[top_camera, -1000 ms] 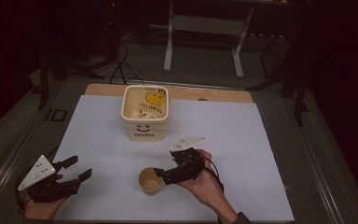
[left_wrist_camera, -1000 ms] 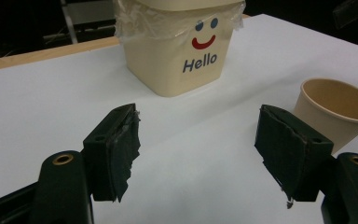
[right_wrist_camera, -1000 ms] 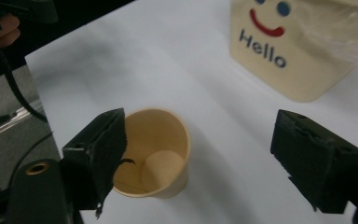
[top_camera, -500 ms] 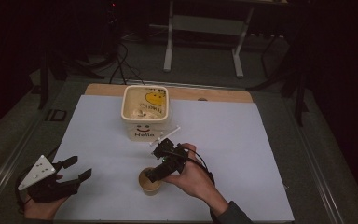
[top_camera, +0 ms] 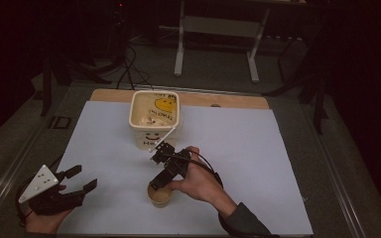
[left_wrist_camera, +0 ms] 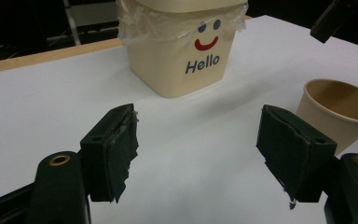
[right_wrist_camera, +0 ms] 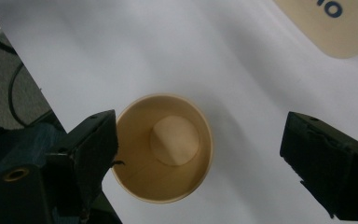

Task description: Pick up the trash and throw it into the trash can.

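**Cup set down, right tongs spread above it**

I have the right gripper (top_camera: pixel 159 171) hanging over the paper cup (top_camera: pixel 159 194), looking straight down into it. In the right gripper view the cup (right_wrist_camera: pixel 162 148) stands upright and empty on the white sheet (top_camera: pixel 258 163), its rim close to one jaw and well clear of the other. The jaws have just been opening and now stand wide apart with nothing pinched between them, so I judge the cup is free and I am between a release and a fresh approach.

The left gripper (top_camera: pixel 72 181) sits low at the near left edge of the sheet, its jaws also wide apart and empty, facing the cream bin (left_wrist_camera: pixel 179 44) with the cup (left_wrist_camera: pixel 338 114) off to one side.

If the cup is meant for the bin (top_camera: pixel 155 119), my next move calls for centring the jaws on the cup wall, closing gently so the paper does not crush, then lifting over the rim.

The bin front reads "Hello" under a painted smile with two blue eyes; a clear liner folds over its rim. Other print inside the bin is too small to read
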Tool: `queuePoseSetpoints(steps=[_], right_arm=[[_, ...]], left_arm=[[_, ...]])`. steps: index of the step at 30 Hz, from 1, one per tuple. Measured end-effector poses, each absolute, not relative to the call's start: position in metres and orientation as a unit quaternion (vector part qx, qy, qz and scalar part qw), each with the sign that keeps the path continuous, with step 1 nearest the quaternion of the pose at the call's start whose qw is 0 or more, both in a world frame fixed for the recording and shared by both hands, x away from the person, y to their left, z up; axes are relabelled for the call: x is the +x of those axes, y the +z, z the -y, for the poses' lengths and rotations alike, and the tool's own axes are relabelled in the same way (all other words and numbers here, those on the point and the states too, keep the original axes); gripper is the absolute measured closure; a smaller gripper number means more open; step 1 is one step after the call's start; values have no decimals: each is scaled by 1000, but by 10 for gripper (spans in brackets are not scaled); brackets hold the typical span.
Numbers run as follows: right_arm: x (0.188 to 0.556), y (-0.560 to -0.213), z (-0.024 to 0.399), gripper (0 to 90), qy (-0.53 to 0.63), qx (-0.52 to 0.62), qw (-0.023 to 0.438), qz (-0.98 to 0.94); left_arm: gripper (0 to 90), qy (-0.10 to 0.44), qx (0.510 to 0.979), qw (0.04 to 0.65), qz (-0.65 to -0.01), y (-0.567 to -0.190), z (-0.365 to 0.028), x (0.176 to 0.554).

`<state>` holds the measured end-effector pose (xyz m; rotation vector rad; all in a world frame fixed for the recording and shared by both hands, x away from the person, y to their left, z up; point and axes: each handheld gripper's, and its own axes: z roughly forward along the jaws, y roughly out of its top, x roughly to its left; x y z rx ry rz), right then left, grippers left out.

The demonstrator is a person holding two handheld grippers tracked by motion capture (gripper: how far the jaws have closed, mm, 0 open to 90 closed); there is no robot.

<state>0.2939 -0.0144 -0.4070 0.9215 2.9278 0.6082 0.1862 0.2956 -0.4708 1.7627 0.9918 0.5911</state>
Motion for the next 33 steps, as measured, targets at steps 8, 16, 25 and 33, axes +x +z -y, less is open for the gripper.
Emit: queuePoseSetpoints(steps=[8,16,25,33], right_arm=[[294,-412,5,100,159,287,-8,-945],[293,-418,-4,94,135,280,-19,-950],[290,-427,-12,89,111,276,-22,-954],[288,-437,-14,88,92,269,-24,-958]], left_arm=[[290,244,727,495,-409,-471,-296,186],[291,243,727,494,-410,-470,-296,186],[291,243,727,495,-410,-470,-296,186],[291,242,727,495,-410,-470,-296,186]])
